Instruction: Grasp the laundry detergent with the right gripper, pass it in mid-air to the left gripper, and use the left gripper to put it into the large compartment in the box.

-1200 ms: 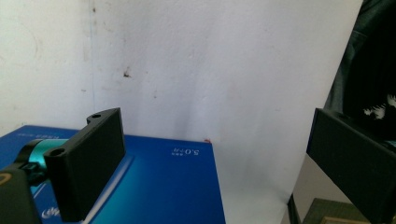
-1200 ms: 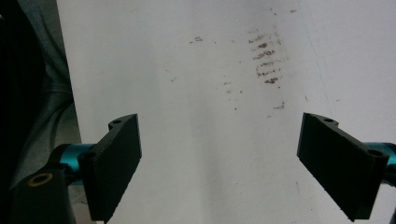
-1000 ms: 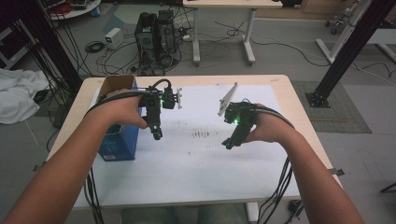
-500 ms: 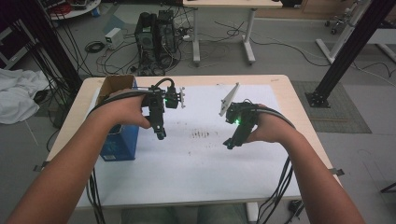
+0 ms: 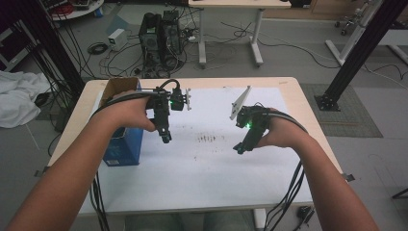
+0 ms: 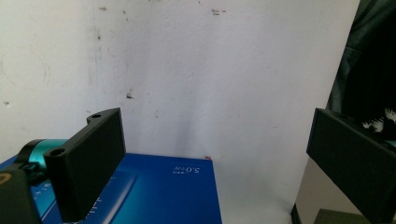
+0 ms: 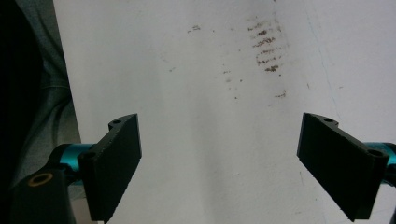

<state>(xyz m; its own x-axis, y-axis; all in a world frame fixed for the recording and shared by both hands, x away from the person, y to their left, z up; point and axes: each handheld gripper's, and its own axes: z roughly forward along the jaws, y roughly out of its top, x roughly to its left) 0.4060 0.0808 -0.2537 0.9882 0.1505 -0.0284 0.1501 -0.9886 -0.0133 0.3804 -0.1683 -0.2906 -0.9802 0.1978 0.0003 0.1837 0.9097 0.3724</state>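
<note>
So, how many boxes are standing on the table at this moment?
1. The blue box stands at the table's left edge, top open, beside the left gripper; its blue face also appears below that gripper's jaws in the left gripper view. The forearms could hide something small.

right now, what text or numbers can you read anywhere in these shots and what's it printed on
"5.0" with a few more characters, seen upside down in white print on the blue box, in the left gripper view; the rest of that line is too small to read.
Fainter print lower left on the same box: too blurred to read.
In the high view, the blue box shows small white marks near its bottom edge, unreadable.
</note>
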